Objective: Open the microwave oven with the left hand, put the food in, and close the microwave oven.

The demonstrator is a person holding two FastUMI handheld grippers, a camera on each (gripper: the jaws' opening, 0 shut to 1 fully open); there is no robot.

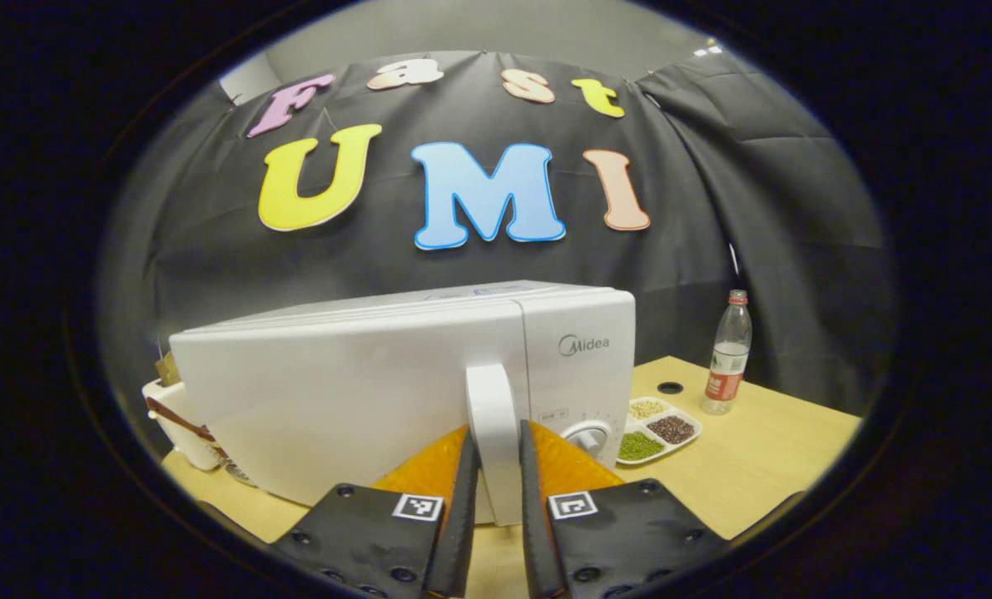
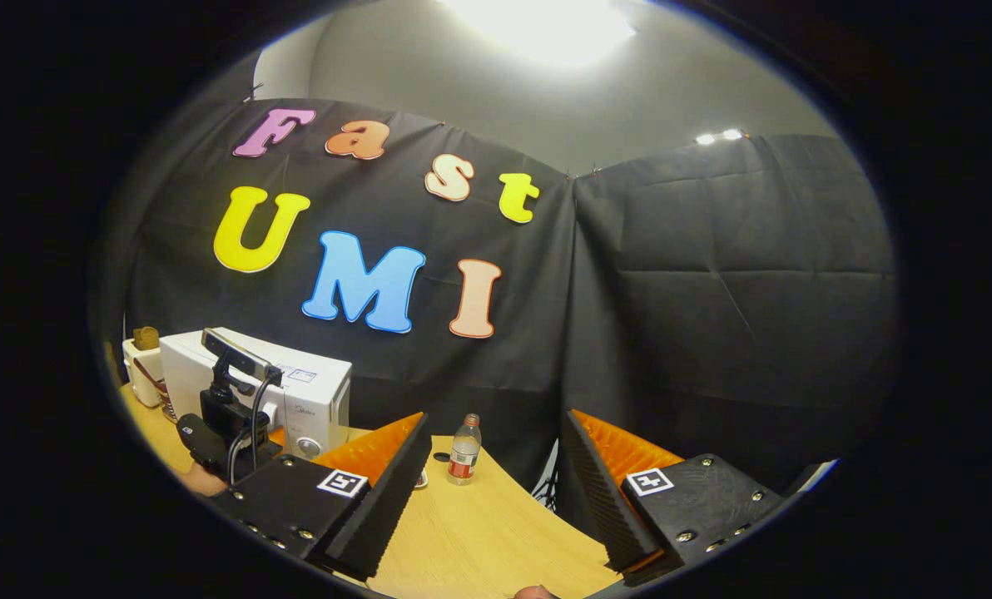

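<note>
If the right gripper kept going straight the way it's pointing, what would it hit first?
Probably nothing on the table. The right gripper is open and aims past the table edge toward the black cloth wall; the water bottle sits slightly left of its line.

In the left gripper view, the lower end of the microwave oven's door handle [image 1: 493, 416] was hidden between the fingers of the left tongs [image 1: 496, 466], so whether both pressed on it could not be told for sure. The microwave oven [image 1: 363, 374] covered most of a white appliance [image 1: 181, 416] behind it, leaving its kind unclear. The grains in the divided tray [image 1: 661, 426] were too small to identify. In the right gripper view, the left tongs [image 2: 250, 433] blocked part of the microwave oven's front, and the tips could not be seen. The bottle [image 2: 464, 449] had an unreadable label, and a small dark spot on the surface [image 2: 496, 524] beside it was unclear.
</note>
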